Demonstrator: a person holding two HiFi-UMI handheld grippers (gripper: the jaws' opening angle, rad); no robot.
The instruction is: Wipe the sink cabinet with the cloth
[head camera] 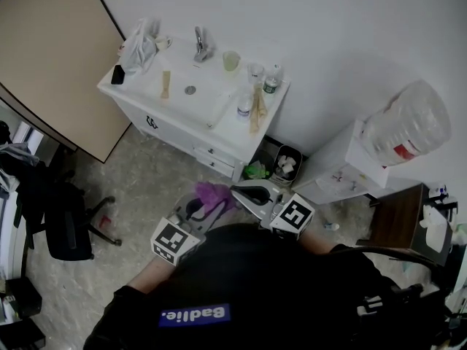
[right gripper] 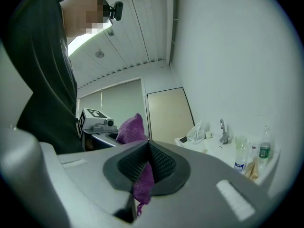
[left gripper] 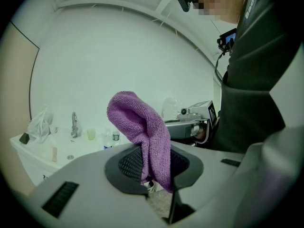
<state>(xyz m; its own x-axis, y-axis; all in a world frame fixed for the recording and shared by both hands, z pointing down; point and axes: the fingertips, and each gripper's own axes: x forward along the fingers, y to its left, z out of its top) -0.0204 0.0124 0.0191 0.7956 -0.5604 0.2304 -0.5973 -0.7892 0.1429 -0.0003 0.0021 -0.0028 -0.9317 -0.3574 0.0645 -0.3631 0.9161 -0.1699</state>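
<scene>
A purple cloth (head camera: 212,193) is stretched between my two grippers, close in front of my body. My left gripper (head camera: 198,207) is shut on one end of it; in the left gripper view the cloth (left gripper: 142,127) rises in a fold from between the jaws of that gripper (left gripper: 154,167). My right gripper (head camera: 244,194) is shut on the other end, and in its own view the cloth (right gripper: 142,182) hangs pinched in that gripper (right gripper: 148,167). The white sink cabinet (head camera: 182,126) stands ahead against the wall, apart from both grippers.
On the cabinet top sit a faucet (head camera: 201,46), a plastic bag (head camera: 139,49), a phone (head camera: 117,74), a cup (head camera: 231,60) and bottles (head camera: 244,106). A bin (head camera: 286,163) and water dispenser (head camera: 398,133) stand to its right. An office chair (head camera: 66,224) is left.
</scene>
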